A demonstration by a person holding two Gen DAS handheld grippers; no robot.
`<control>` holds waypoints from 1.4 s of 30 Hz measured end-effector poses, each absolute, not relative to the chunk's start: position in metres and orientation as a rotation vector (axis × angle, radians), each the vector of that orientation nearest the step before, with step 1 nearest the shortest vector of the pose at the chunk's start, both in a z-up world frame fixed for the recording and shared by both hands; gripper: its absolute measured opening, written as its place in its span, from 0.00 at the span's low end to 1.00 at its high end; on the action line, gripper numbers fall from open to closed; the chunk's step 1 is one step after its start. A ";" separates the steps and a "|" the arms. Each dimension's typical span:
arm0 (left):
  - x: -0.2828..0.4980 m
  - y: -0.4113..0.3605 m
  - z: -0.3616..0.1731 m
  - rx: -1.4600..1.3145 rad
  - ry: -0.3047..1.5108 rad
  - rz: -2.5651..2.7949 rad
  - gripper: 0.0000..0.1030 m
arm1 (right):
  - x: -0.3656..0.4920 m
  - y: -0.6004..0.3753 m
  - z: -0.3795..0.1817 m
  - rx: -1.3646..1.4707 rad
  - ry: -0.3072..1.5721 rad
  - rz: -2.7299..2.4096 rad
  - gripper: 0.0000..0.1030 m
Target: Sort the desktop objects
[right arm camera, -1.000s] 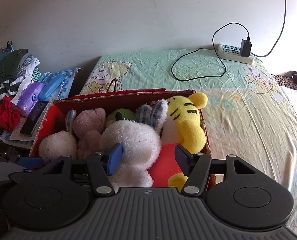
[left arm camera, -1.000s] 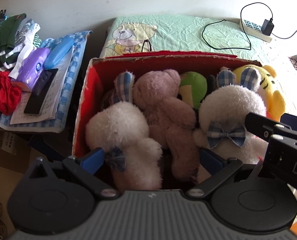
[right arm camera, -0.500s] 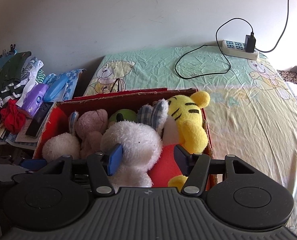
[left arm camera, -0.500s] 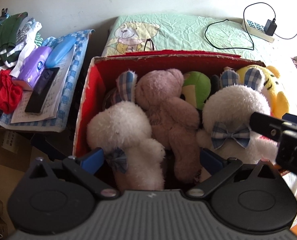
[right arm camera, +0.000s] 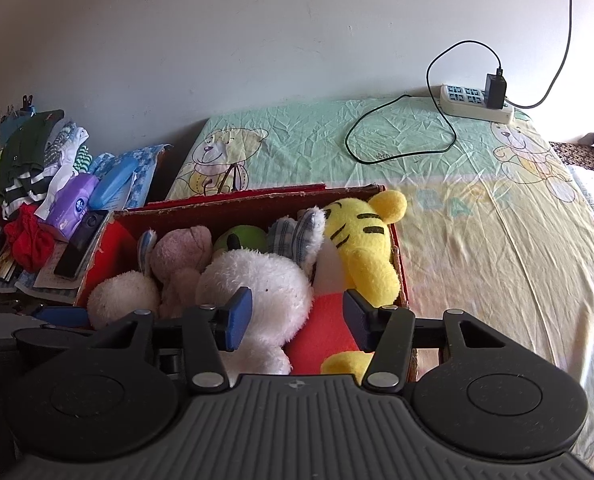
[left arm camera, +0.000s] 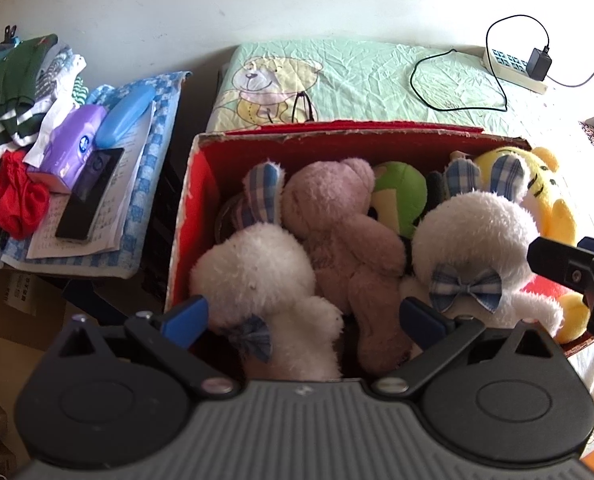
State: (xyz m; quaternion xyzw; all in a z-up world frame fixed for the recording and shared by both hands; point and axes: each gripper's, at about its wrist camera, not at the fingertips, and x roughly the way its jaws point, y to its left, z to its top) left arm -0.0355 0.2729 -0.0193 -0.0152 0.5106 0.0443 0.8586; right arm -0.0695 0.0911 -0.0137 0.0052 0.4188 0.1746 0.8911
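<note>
left gripper jaws apart, empty, over red box near edge | right gripper same | plush toys packed inside box: white rabbit, pink bear, tiger | step: packing apparently done | next: withdraw, seek strays

Black ribbed hand-held gripper, blue finger pads, silver screws

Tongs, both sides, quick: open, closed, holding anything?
Left tongs: open, holding nothing, poised over the plush toys in the red box.
Right tongs: open, holding nothing, above the white rabbit and yellow tiger.
</note>
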 end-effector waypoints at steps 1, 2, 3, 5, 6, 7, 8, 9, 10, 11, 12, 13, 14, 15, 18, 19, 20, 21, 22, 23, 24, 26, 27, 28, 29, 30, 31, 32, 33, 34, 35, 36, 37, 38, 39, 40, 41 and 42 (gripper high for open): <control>-0.036 0.273 -0.019 -0.031 1.073 0.092 0.99 | -0.070 0.091 -0.013 0.009 0.865 0.361 0.53; -0.035 0.272 -0.019 -0.030 1.073 0.090 0.99 | -0.071 0.091 -0.012 0.006 0.859 0.358 0.53; -0.036 0.272 -0.019 -0.029 1.073 0.088 0.99 | -0.072 0.091 -0.011 0.004 0.854 0.356 0.53; -0.036 0.272 -0.020 -0.030 1.073 0.081 0.99 | -0.072 0.090 -0.010 0.001 0.849 0.352 0.53; -0.037 0.272 -0.020 -0.032 1.074 0.079 0.99 | -0.072 0.090 -0.011 0.002 0.851 0.350 0.53; -0.037 0.272 -0.020 -0.034 1.075 0.078 0.99 | -0.072 0.089 -0.011 0.004 0.854 0.348 0.53; -0.037 0.272 -0.020 -0.035 1.075 0.078 0.99 | -0.072 0.088 -0.012 0.007 0.857 0.346 0.53; -0.037 0.272 -0.020 -0.037 1.074 0.078 0.99 | -0.072 0.088 -0.012 0.009 0.859 0.345 0.53; -0.037 0.272 -0.020 -0.037 1.073 0.080 0.99 | -0.072 0.088 -0.012 0.010 0.860 0.345 0.53; -0.037 0.271 -0.020 -0.037 1.073 0.082 0.99 | -0.073 0.088 -0.012 0.008 0.859 0.345 0.53; -0.037 0.271 -0.021 -0.036 1.073 0.084 0.99 | -0.074 0.089 -0.012 0.004 0.856 0.344 0.53; -0.037 0.271 -0.021 -0.035 1.075 0.086 0.99 | -0.074 0.089 -0.011 0.000 0.853 0.342 0.53; -0.037 0.270 -0.022 -0.035 1.077 0.085 0.99 | -0.075 0.089 -0.011 -0.003 0.852 0.339 0.53; -0.037 0.270 -0.022 -0.035 1.079 0.084 0.99 | -0.075 0.089 -0.012 -0.003 0.852 0.338 0.53; -0.037 0.267 -0.023 -0.023 1.080 0.079 0.99 | -0.075 0.088 -0.012 0.000 0.852 0.334 0.53; -0.038 0.266 -0.023 -0.018 1.077 0.078 0.99 | -0.075 0.088 -0.012 0.000 0.851 0.332 0.53; -0.038 0.265 -0.022 -0.015 1.072 0.077 0.99 | -0.075 0.087 -0.012 0.000 0.850 0.331 0.53; -0.038 0.265 -0.022 -0.013 1.068 0.077 0.99 | -0.075 0.087 -0.012 0.002 0.849 0.329 0.53; -0.038 0.264 -0.021 -0.011 1.066 0.076 0.99 | -0.076 0.086 -0.013 0.003 0.849 0.327 0.53; -0.038 0.263 -0.022 -0.008 1.065 0.074 0.99 | -0.076 0.086 -0.013 0.005 0.850 0.326 0.53; -0.038 0.263 -0.022 -0.006 1.066 0.072 0.99 | -0.076 0.085 -0.013 0.006 0.851 0.323 0.53; -0.037 0.262 -0.023 -0.003 1.068 0.069 0.99 | -0.076 0.085 -0.014 0.004 0.853 0.319 0.53; -0.037 0.262 -0.023 -0.001 1.068 0.070 0.99 | -0.076 0.085 -0.015 0.004 0.855 0.317 0.53; -0.037 0.261 -0.023 0.000 1.067 0.070 0.99 | -0.076 0.085 -0.015 0.003 0.857 0.317 0.53; -0.037 0.261 -0.023 0.000 1.067 0.071 0.99 | -0.076 0.085 -0.016 0.002 0.859 0.317 0.53; -0.038 0.262 -0.023 0.000 1.066 0.071 0.99 | -0.076 0.086 -0.016 0.001 0.860 0.318 0.53; -0.038 0.262 -0.023 -0.002 1.065 0.072 0.99 | -0.077 0.087 -0.016 -0.002 0.861 0.320 0.53; -0.038 0.262 -0.023 -0.003 1.063 0.074 0.99 | -0.077 0.087 -0.016 -0.004 0.861 0.322 0.54; -0.039 0.263 -0.024 -0.002 1.061 0.077 0.99 | -0.077 0.088 -0.017 -0.006 0.861 0.324 0.54; -0.039 0.263 -0.024 -0.001 1.059 0.079 0.99 | -0.078 0.089 -0.017 -0.009 0.861 0.325 0.54; -0.039 0.263 -0.024 0.000 1.057 0.082 0.99 | -0.078 0.089 -0.017 -0.012 0.862 0.327 0.54; -0.040 0.264 -0.024 -0.002 1.056 0.081 0.99 | -0.078 0.090 -0.017 -0.015 0.864 0.328 0.54; -0.040 0.265 -0.024 -0.004 1.055 0.079 0.99 | -0.078 0.091 -0.017 -0.018 0.865 0.330 0.55; -0.040 0.265 -0.024 -0.006 1.054 0.080 0.99 | -0.079 0.092 -0.017 -0.020 0.866 0.333 0.55; -0.040 0.265 -0.024 -0.006 1.052 0.081 0.99 | -0.079 0.092 -0.018 -0.021 0.867 0.335 0.55; -0.041 0.265 -0.023 -0.006 1.050 0.082 0.99 | -0.079 0.093 -0.018 -0.021 0.867 0.338 0.55; -0.041 0.266 -0.023 -0.006 1.050 0.083 0.99 | -0.080 0.093 -0.017 -0.021 0.867 0.340 0.55; -0.041 0.266 -0.024 -0.006 1.050 0.083 0.99 | -0.080 0.093 -0.017 -0.021 0.867 0.341 0.55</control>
